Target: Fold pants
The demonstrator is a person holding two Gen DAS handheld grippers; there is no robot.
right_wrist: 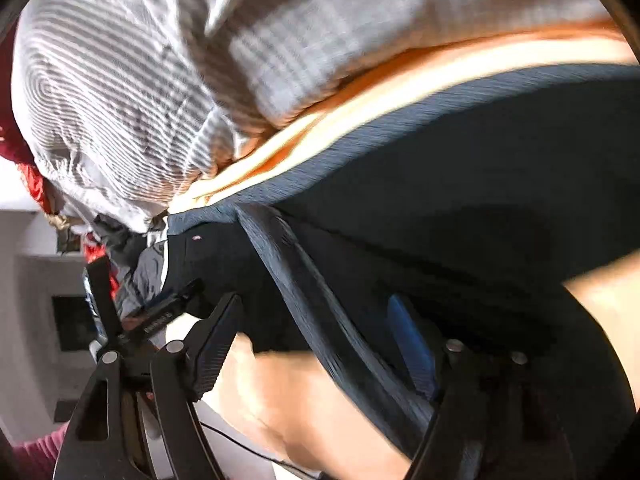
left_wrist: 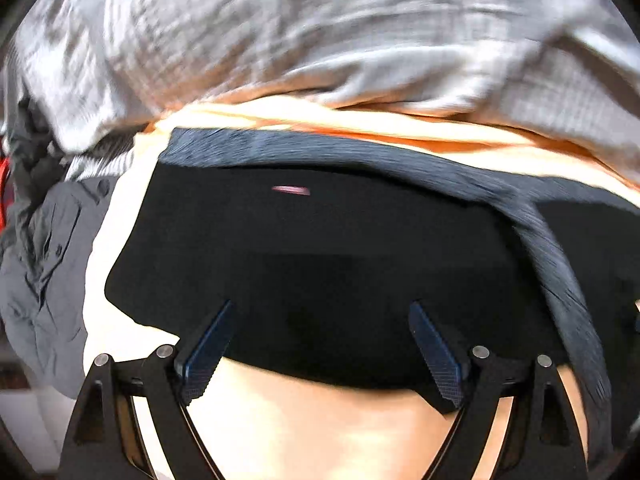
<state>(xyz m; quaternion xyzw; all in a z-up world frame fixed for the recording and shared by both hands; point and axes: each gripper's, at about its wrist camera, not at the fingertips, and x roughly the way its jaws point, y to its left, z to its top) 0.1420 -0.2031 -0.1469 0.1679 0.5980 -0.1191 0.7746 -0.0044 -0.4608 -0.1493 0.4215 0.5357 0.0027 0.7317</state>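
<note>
- Right now we have the black pants (left_wrist: 320,264) lying spread on a pale orange sheet (left_wrist: 360,432), with their ribbed grey waistband (left_wrist: 400,156) running along the far edge and bending down toward the right side of the left wrist view.
- Our left gripper (left_wrist: 322,316) hangs above the cloth with its jaws wide apart; nothing sits between the pads, and the black fabric simply lies below them.
- Our right gripper (right_wrist: 316,312) is also spread wide. The grey band (right_wrist: 320,312) passes between its fingers in the right wrist view, but the pads do not seem to press on it, so we read it as let go.
- We judge that one fold is already laid: the black cloth looks doubled, with a neat near edge and the band doubling back over the surface. Motion blur and the dark fabric hide the layers, so we cannot be sure how many there are.
- What is left, as we see it, is at least one more fold to make a compact bundle, plus smoothing.
- Beyond the pants sits a pile of other laundry: a grey checked cloth (left_wrist: 280,40), a striped one (right_wrist: 112,120) and a dark grey shirt (left_wrist: 44,264) at the left.
</note>
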